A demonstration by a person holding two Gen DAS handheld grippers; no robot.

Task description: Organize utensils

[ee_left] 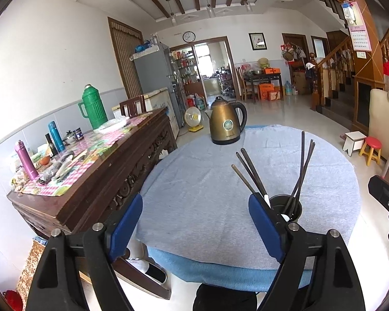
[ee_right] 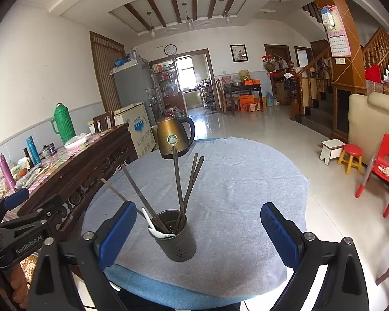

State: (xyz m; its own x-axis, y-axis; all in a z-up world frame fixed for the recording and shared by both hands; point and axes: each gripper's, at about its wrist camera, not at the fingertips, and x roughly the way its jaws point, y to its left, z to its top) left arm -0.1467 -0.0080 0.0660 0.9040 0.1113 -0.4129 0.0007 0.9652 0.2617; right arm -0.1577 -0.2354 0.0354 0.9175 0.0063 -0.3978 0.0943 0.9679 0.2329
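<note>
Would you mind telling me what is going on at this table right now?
A person is tidying utensils with two handheld grippers. The chopsticks and a white spoon already stand in the dark holder on the grey-clothed round table. The left gripper and right gripper both have open jaws and hold nothing. A kettle sits behind.

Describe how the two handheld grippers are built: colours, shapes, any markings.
Both the left gripper and right gripper have black plastic triangular finger arms with cut-outs, silver round pins, and blue padded fingers. White "GenRobot.AI" lettering marks the left gripper's black body.
</note>
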